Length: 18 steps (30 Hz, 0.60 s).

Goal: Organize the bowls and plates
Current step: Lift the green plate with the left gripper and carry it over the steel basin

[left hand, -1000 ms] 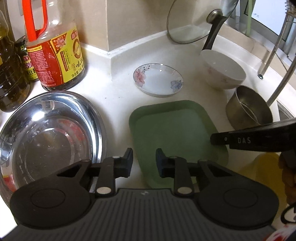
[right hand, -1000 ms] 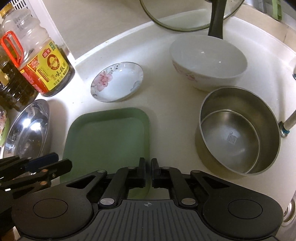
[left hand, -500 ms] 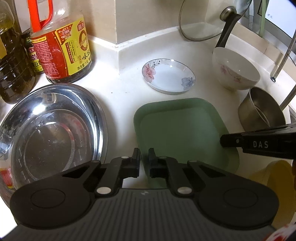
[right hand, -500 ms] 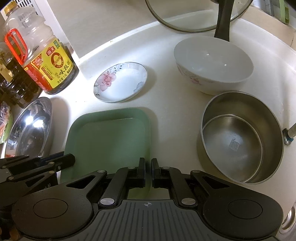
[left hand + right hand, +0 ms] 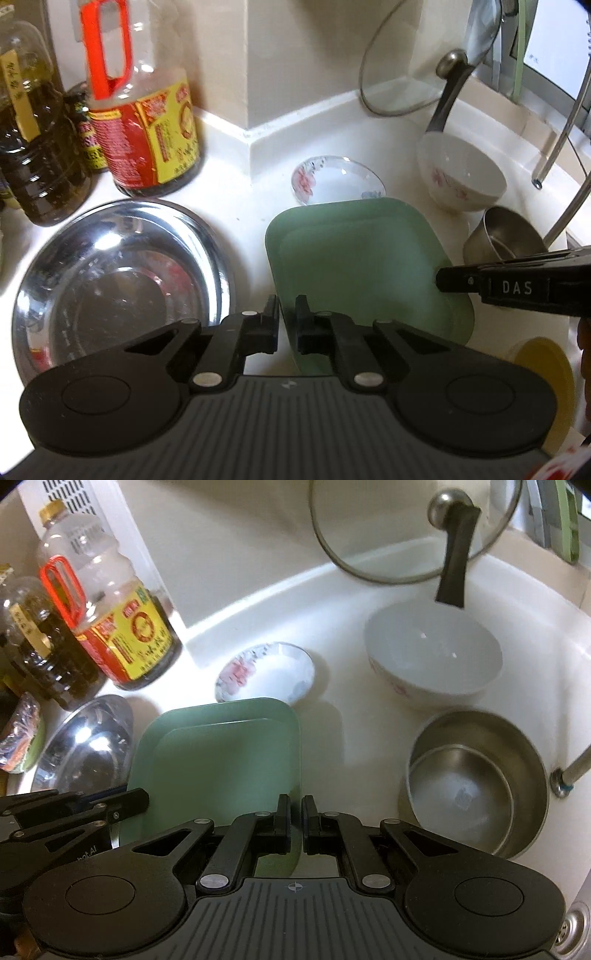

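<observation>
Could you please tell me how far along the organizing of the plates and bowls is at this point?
Done: one steel bowl sits nested inside another. In hand: both claws, left claw and right claw, grip the green plate's near rim, its far edge overlapping the floral saucer. Left: saucer, white bowl and steel basin remain separate.

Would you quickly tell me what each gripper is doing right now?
Left gripper: closed on the near left edge of the green plate.
Right gripper: closed on the plate's near right edge.
</observation>
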{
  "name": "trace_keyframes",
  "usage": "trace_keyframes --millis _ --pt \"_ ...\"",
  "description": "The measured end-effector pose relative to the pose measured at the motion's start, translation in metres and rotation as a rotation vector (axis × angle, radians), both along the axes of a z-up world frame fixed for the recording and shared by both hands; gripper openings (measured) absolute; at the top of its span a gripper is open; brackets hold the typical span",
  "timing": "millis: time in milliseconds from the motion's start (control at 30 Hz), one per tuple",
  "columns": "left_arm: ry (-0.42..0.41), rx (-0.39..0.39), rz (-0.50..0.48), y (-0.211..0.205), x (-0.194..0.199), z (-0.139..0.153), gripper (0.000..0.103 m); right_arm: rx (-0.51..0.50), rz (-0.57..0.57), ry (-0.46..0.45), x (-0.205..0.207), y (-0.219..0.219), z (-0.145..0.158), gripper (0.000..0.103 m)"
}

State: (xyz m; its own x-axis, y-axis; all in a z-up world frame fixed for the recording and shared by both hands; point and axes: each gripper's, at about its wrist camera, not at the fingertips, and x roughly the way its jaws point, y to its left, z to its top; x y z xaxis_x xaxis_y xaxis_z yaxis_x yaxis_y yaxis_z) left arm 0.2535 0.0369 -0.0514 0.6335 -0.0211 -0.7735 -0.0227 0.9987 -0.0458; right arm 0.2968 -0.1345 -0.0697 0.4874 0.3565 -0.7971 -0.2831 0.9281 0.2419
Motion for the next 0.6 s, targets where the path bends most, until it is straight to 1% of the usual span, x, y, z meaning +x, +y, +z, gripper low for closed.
trace_keyframes --millis 233,467,600 --pt "-0.034 0.006 0.079 0.026 -0.012 0.014 0.008 0.032 0.068 -0.042 -0.002 0.027 0.016 0.006" --pt "-0.055 0.025 0.189 0.064 -0.028 0.024 0.008 0.059 0.172 -0.064 -0.002 0.072 0.02 0.006" --pt "-0.055 0.034 0.251 0.086 -0.036 0.025 0.008 0.061 0.233 -0.071 -0.001 0.1 0.017 0.006"
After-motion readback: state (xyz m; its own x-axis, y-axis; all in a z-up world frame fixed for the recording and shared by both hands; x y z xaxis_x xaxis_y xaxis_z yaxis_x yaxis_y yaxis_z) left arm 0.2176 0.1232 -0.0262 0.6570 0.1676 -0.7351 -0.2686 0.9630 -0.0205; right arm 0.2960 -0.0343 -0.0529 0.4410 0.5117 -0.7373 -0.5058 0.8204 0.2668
